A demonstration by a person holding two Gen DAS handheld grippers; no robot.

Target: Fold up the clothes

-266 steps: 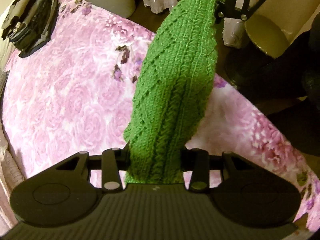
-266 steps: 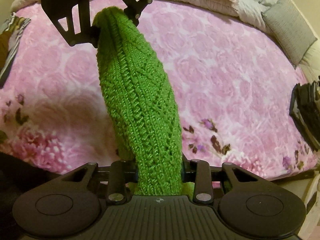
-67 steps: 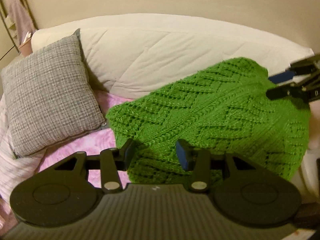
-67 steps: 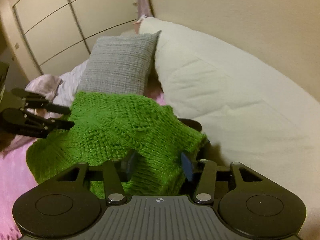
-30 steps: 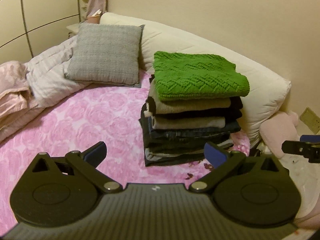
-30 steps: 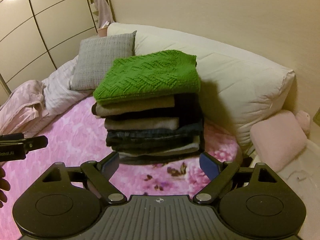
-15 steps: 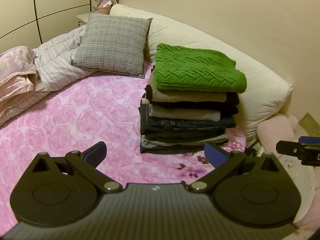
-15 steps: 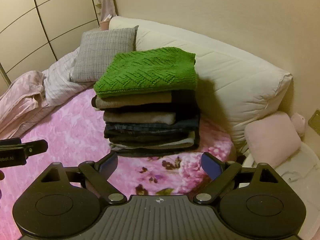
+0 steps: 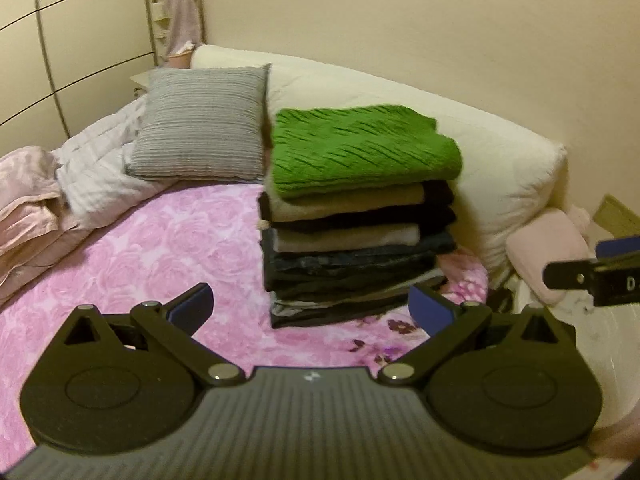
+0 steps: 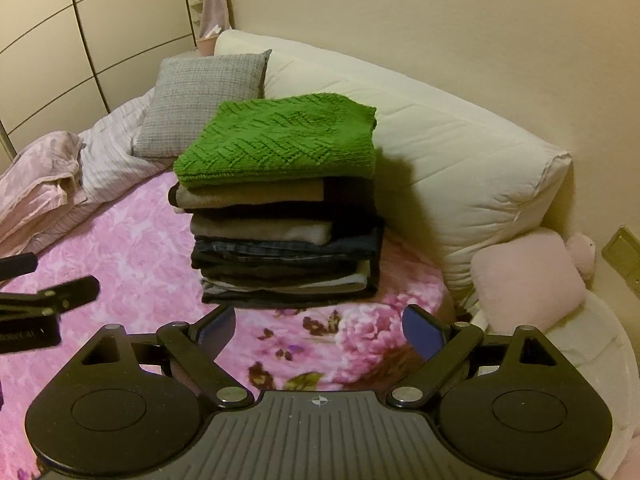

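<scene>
A folded green knit sweater (image 9: pixel 360 152) (image 10: pixel 280 140) lies on top of a tall stack of folded clothes (image 9: pixel 356 256) (image 10: pixel 284 252) at the head of the pink floral bed (image 9: pixel 160 248) (image 10: pixel 132 248). My left gripper (image 9: pixel 312 308) is open and empty, a short way in front of the stack. My right gripper (image 10: pixel 320 328) is also open and empty, held back from the stack's front. Each gripper shows at the edge of the other's view.
A grey cushion (image 9: pixel 200 124) (image 10: pixel 204 100) and a long cream bolster (image 9: pixel 500 168) (image 10: pixel 460 168) lean at the wall behind the stack. Rumpled pink and striped bedding (image 9: pixel 48 192) lies at the left. A pink plush pillow (image 10: pixel 528 276) sits beside the bed on the right.
Earlier both grippers held the green sweater; they set it on the stack, opened and drew back. Over the last second both views shifted slightly, with the stack untouched.
</scene>
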